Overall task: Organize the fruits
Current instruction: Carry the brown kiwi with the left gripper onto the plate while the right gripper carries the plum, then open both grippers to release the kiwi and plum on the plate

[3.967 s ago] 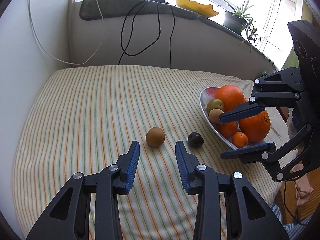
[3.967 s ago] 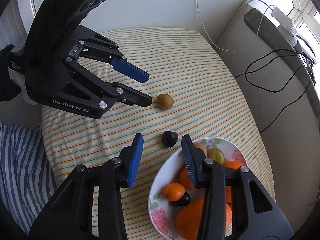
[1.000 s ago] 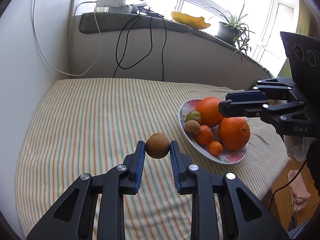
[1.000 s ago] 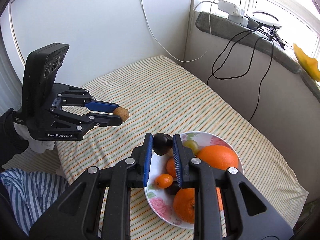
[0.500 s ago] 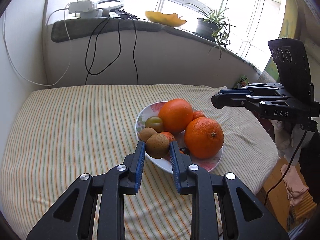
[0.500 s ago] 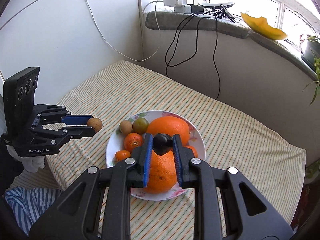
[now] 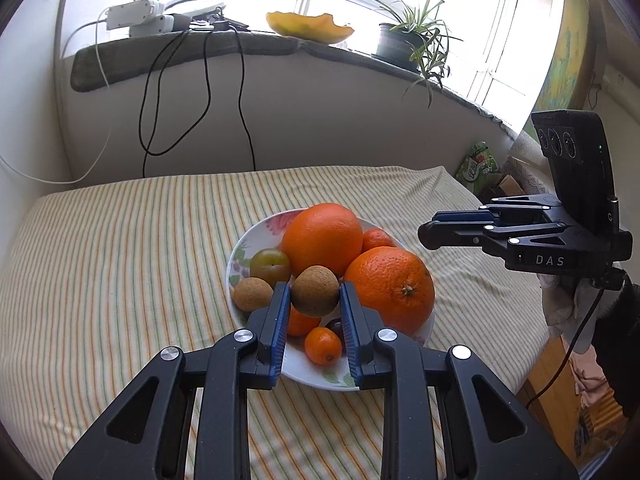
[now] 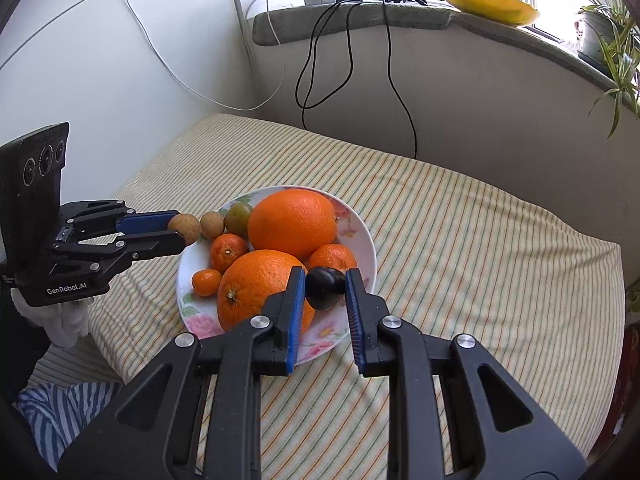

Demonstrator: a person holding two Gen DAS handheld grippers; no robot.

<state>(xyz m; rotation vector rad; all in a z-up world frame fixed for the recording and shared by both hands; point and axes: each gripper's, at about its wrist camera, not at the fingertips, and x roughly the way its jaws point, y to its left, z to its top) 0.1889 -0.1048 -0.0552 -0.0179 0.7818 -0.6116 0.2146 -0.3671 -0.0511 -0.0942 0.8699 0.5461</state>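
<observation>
From the left wrist camera, the left gripper (image 7: 315, 304) is clamped on a round brown kiwi (image 7: 314, 291), held just above the near side of a white floral ceramic bowl (image 7: 240, 249) that sits on a table covered with a yellow striped cloth (image 7: 120, 264). The bowl holds two large oranges (image 7: 321, 239), three small orange mandarins (image 7: 323, 345), one green-yellow plum (image 7: 270, 264), one second brown kiwi-like fruit (image 7: 253, 294), and a dark fruit mostly hidden behind the gripper. The right gripper (image 7: 426, 236) enters from the right, seen side-on, so what it holds cannot be told from here. A second ago the left gripper held this kiwi over bare cloth with the bowl off to its right; now the bowl lies directly beneath it. From the right wrist camera, the right gripper (image 8: 325, 286) is closed on one dark purple plum (image 8: 325, 283), which hangs over the near right part of the bowl (image 8: 366, 236), in front of the two oranges (image 8: 294, 226). The left gripper (image 8: 180, 232) reaches in from the left with the kiwi (image 8: 185, 228) at the bowl's left rim. A second ago the plum was at the bowl's far edge; now it is over the bowl. Four seconds ago both fruits lay on the cloth and both grippers were spread apart.
</observation>
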